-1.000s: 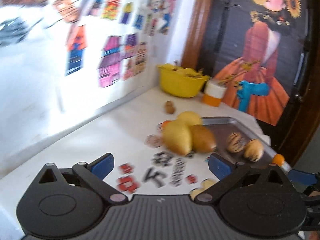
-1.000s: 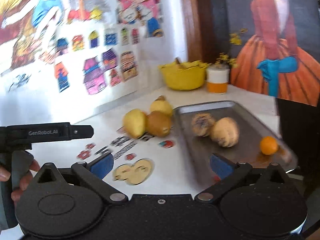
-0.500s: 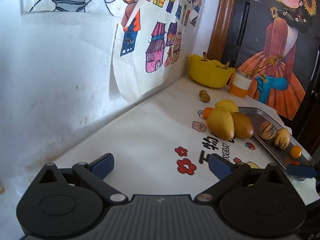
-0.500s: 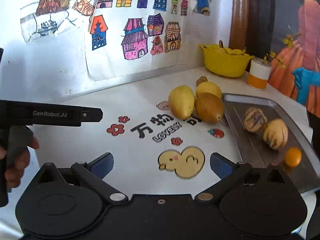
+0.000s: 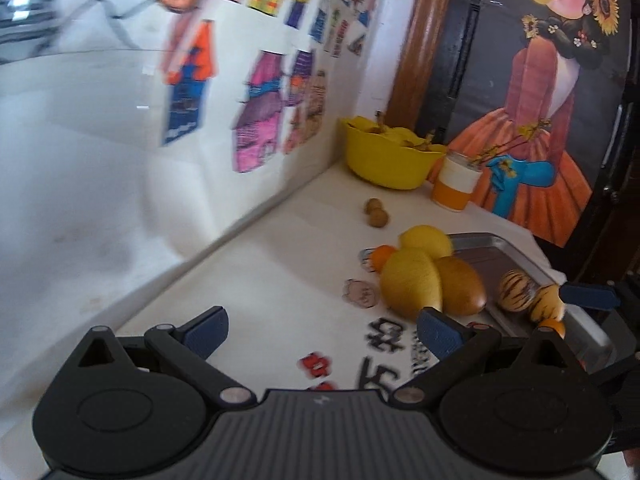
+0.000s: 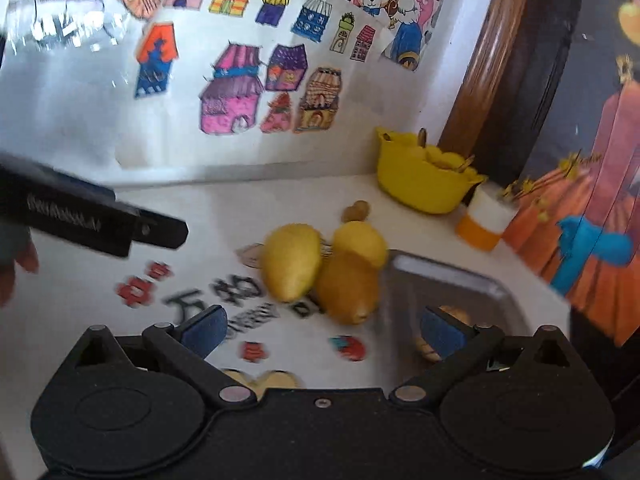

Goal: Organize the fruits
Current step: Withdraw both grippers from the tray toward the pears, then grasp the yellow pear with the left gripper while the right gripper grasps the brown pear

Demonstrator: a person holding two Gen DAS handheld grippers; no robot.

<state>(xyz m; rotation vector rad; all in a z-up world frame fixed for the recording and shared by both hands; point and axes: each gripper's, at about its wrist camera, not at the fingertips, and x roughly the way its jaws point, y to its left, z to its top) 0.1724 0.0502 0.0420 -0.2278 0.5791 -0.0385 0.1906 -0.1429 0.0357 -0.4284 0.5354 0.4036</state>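
A yellow mango (image 5: 410,286) (image 6: 291,265), a brown-yellow mango (image 5: 460,288) (image 6: 350,290) and a lemon (image 5: 426,242) (image 6: 360,242) lie bunched on the white table just left of a metal tray (image 5: 520,254) (image 6: 472,284). Two striped melons (image 5: 516,290) and a small orange (image 5: 554,326) rest in the tray. Another small orange (image 5: 380,256) sits behind the mangoes. My left gripper (image 5: 322,328) is open over the table, short of the fruit. My right gripper (image 6: 324,326) is open, close in front of the brown-yellow mango.
A yellow bowl (image 5: 388,160) (image 6: 424,184) and an orange-and-white cup (image 5: 456,188) (image 6: 484,222) stand at the back by the wall. Two small brown nuts (image 5: 376,212) lie before the bowl. The left tool's body (image 6: 92,216) and a hand (image 6: 20,256) show at left.
Both grippers have moved forward towards the fruit pile, which now looms larger. The right view has swung so the tray's melons are mostly hidden behind its right finger.
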